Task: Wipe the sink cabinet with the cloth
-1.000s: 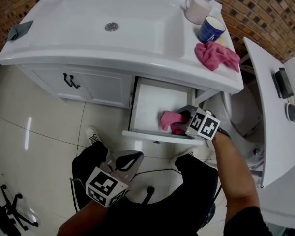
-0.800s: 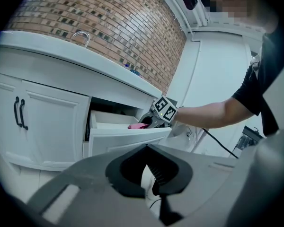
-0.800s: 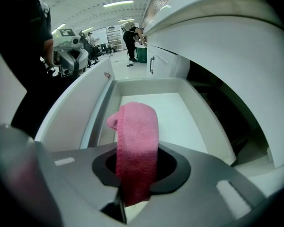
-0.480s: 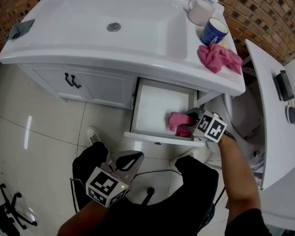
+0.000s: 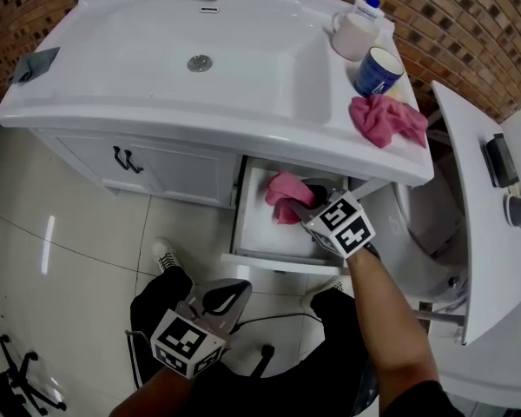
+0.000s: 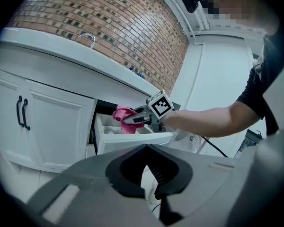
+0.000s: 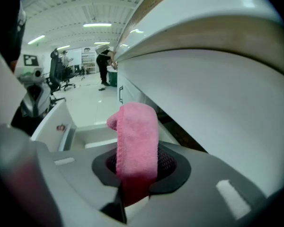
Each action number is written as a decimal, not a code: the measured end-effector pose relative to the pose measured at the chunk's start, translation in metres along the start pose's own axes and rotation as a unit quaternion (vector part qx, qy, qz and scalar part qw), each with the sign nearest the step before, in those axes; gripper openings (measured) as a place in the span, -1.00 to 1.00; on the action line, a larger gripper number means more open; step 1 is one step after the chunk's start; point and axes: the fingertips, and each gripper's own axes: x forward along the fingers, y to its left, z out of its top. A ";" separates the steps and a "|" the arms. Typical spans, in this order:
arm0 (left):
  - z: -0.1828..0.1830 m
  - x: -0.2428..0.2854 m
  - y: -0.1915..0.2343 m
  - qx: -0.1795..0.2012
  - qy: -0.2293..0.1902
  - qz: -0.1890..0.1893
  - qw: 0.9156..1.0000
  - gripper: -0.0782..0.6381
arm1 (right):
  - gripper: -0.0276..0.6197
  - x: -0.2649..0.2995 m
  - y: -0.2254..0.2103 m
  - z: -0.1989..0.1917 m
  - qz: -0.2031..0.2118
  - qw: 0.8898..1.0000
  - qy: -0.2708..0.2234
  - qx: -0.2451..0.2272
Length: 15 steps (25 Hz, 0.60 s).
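Room: pale glossy floor tiles (image 5: 78, 224) are spreading under a white sink cabinet (image 5: 174, 168) that is standing against a brick wall (image 5: 469, 24).
Drawer: one drawer (image 5: 273, 261) at the cabinet's right side is standing pulled out beneath the countertop (image 5: 269, 120).
Cloth: a pink cloth (image 5: 282, 196) is hanging bunched over the inside of the drawer, towards its back and just under the counter edge; whether it is touching the drawer floor is not clear.
Right gripper: the right gripper (image 5: 302, 202) is reaching into the drawer with its jaws pinching together on the cloth (image 7: 135, 136), and a fold is standing up past the tips.
Left gripper: the left gripper (image 5: 228, 289) is hovering low by the person's legs, well apart from the cabinet, its jaws drawn together or very nearly so, with nothing between them.
Spare: a second pink cloth (image 5: 386, 118) is lying on the countertop beside a blue mug (image 5: 375, 69).
Handling: the cloth is looking soft, light and floppy, so it is likely bending and dragging rather than pressing flat. Gripping a thick gathered fold near its middle is probably giving the firmest hold, while leaving loose fabric free to sweep the surface.
Stage: by my reading, the drawer interior is being wiped, with the doors and fronts probably waiting.
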 end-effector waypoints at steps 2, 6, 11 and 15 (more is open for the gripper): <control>0.001 -0.002 0.003 -0.001 -0.002 0.003 1.000 -0.77 | -0.63 0.013 -0.002 0.012 -0.009 0.999 -0.022 0.045; 0.002 -0.006 0.009 -0.005 -0.004 0.009 1.000 -0.77 | -0.63 0.041 -0.002 0.017 0.000 0.990 -0.036 0.135; 0.000 -0.008 0.011 -0.006 -0.002 0.010 1.000 -0.77 | -0.63 0.055 -0.010 0.004 -0.008 0.985 -0.022 0.171; 0.000 -0.007 0.011 -0.006 -0.003 0.009 1.000 -0.77 | -0.63 0.046 -0.023 -0.009 -0.023 0.986 -0.005 0.166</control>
